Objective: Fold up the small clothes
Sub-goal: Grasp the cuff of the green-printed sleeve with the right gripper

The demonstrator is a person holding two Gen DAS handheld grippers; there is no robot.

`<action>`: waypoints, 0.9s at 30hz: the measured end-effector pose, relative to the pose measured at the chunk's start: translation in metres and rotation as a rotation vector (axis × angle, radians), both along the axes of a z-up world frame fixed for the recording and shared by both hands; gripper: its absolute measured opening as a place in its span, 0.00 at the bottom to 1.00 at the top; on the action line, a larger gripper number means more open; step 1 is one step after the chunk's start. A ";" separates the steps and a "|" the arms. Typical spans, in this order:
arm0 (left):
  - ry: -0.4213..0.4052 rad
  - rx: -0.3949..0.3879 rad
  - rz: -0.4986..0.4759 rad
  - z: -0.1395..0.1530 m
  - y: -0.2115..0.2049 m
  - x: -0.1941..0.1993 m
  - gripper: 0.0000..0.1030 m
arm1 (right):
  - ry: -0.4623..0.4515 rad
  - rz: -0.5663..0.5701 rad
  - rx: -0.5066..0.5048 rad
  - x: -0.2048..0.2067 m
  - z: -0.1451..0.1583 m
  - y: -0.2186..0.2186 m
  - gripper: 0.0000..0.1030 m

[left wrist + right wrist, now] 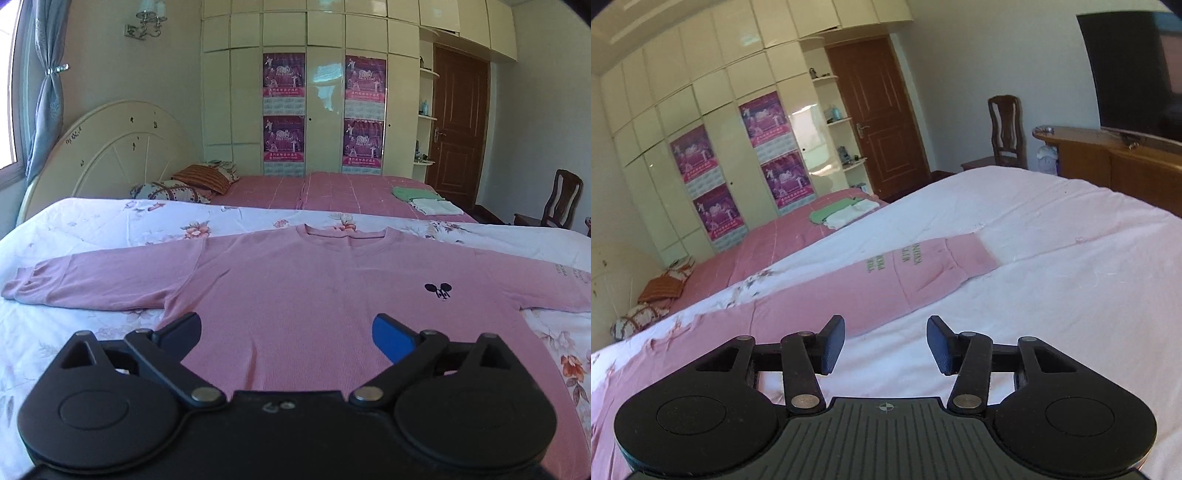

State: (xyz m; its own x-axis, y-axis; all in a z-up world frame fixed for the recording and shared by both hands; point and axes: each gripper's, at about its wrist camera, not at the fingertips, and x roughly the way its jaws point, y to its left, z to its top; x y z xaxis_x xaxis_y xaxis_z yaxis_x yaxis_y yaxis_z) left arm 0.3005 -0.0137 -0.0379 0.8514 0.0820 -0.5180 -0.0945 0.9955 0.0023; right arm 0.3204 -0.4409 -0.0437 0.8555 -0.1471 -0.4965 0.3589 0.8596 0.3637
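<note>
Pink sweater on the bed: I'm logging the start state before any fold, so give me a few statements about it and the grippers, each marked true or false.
1. The pink sweater lies spread flat with both sleeves stretched out. True.
2. The left gripper is shut on the hem. False: its jaws stand wide open and hold nothing.
3. The right gripper is open near the sleeve with green lettering. True.
4. The sweater rests on the bare pink sheet. False: it rests on the white floral quilt.
5. Folded green and white clothes sit on the far pink sheet. True.

Cream wardrobe (325, 110), brown door (456, 125), sunlit bedroom.
</note>
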 end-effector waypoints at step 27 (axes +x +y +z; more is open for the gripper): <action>0.303 -0.023 0.023 -0.083 0.002 0.100 0.90 | 0.145 -0.133 0.060 0.089 -0.068 -0.165 0.07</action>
